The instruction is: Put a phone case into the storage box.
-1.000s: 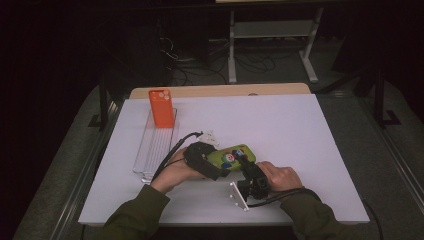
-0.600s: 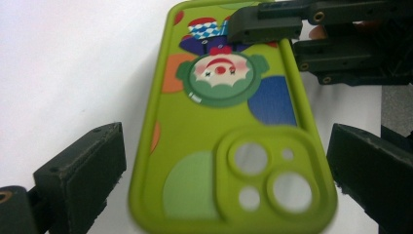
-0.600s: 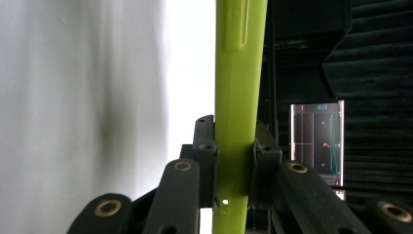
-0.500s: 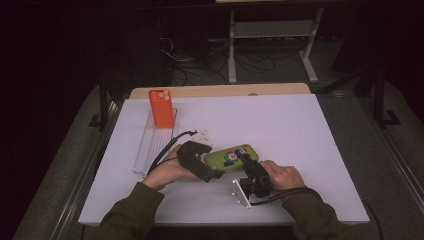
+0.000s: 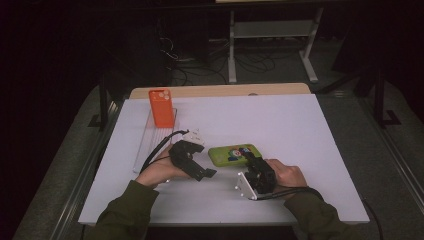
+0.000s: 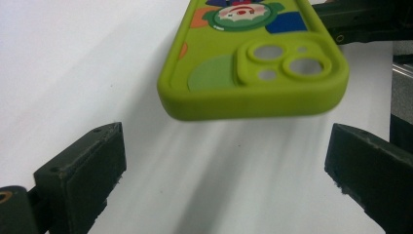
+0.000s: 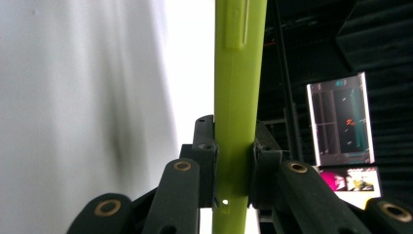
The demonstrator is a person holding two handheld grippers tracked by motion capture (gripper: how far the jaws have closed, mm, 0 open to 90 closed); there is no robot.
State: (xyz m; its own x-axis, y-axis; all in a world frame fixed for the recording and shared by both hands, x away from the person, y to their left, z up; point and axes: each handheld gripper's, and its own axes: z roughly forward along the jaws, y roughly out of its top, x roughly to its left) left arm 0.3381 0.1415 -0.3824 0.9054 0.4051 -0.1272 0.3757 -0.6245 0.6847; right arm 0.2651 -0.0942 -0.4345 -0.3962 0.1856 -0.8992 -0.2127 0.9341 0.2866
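A lime-green phone case (image 5: 234,154) with a cartoon print lies face down on the white table, lifted a little at one end. My right gripper (image 5: 254,169) is shut on its right end; in the right gripper view the case's thin edge (image 7: 238,73) is pinched between the pads of that gripper (image 7: 234,161). My left gripper (image 5: 205,162) sits just left of the case. Its jaws have just been opening and now stand wide, with nothing between the pads (image 6: 80,175). The case's camera end (image 6: 253,58) hovers ahead of them.
An orange phone case (image 5: 161,108) stands upright at the far end of a clear plastic rack (image 5: 147,142) on the left of the white tabletop (image 5: 300,130). A wooden board edge (image 5: 220,90) runs along the back. Dark floor, cables and a metal stand lie beyond.
My left gripper has opened, let go of the green case's left end and drawn back to the left. The right gripper keeps its hold and has not moved.
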